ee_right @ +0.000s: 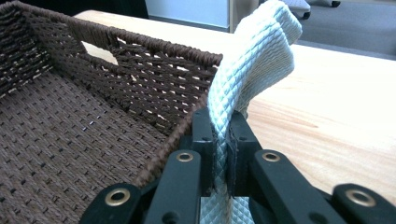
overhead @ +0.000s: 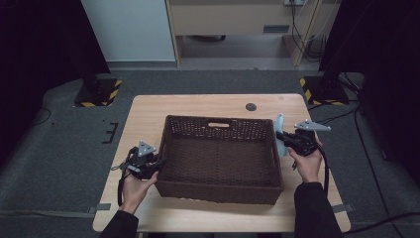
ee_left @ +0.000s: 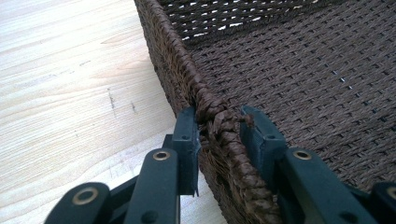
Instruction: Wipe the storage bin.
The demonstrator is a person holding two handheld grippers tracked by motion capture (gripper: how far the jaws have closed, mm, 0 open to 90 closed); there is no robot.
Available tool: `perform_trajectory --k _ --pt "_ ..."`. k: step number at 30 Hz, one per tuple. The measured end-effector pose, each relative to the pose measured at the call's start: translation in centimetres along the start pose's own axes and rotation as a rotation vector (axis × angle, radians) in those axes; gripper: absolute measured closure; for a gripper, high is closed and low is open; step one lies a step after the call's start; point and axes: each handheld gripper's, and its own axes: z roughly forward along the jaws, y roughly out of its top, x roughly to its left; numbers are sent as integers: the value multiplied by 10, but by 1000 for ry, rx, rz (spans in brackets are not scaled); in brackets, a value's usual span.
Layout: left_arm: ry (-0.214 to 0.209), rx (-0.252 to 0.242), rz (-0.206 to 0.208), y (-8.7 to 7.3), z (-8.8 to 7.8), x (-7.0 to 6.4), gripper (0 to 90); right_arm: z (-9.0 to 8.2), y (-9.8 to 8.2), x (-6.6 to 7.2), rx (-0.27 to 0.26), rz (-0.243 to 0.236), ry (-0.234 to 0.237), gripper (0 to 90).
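Basket (overhead: 220, 158) sits on wooden table (overhead: 148, 119), grey carpet (overhead: 59, 148) around.

From above, the room around my worktop (overhead: 198, 106) is sitting in deep gloom, its corners going nearly black, while the pale wood is catching soft, even light. The basket (overhead: 221, 191) is throwing only a faint shadow at its near wall. That picture is looking slightly soft and grainy. Along my left gripper (ee_left: 219, 135), wood left of the basket is glowing bright, almost washed out. Along my right gripper (ee_right: 219, 140), the floor beyond the basket is blurring, and the white cloth (ee_right: 252, 60) is shining without glare.
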Motion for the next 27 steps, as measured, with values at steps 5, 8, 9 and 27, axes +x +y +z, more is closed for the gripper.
perform_trajectory --k 5,8,9,27 --pt "6 -1 -7 0 0 -1 680 8 -6 -3 80 -33 -6 848" --pt "13 -2 -8 0 0 -1 687 18 -20 -5 160 -20 -7 848" --pt "16 -2 -9 0 0 -2 688 21 -24 -5 179 -23 -7 848" --pt "18 0 -29 8 8 6 691 -9 -5 1 47 -56 26 848"
